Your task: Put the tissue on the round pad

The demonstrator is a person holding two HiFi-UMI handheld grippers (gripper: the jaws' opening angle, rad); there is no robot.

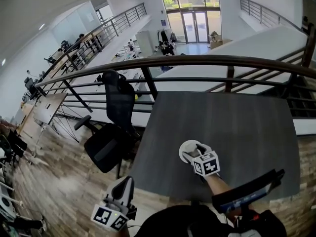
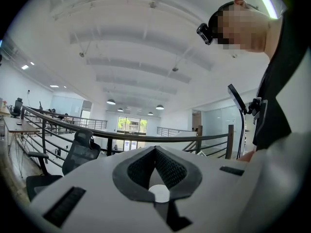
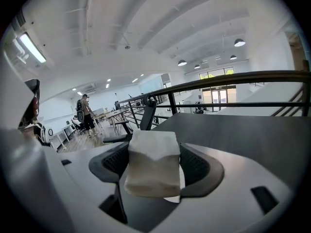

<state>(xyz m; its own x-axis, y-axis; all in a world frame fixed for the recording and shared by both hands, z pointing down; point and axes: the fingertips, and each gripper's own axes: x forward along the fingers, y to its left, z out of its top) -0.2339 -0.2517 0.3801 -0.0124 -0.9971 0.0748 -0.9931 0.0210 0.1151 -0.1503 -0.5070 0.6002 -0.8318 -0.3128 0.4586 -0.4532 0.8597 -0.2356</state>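
Observation:
A folded white tissue sits clamped between the dark pads of my right gripper, which is shut on it. In the head view that right gripper hovers directly over the round white pad, which lies on the dark grey table near its front edge. The tissue is hard to pick out there. My left gripper hangs off the table's front left corner above the wooden floor. Its jaws meet at the tips with nothing between them.
A black office chair stands by the table's left edge. A dark metal railing runs along the table's far side, with a drop to a lower floor beyond. A dark bar-shaped device juts out at the person's chest.

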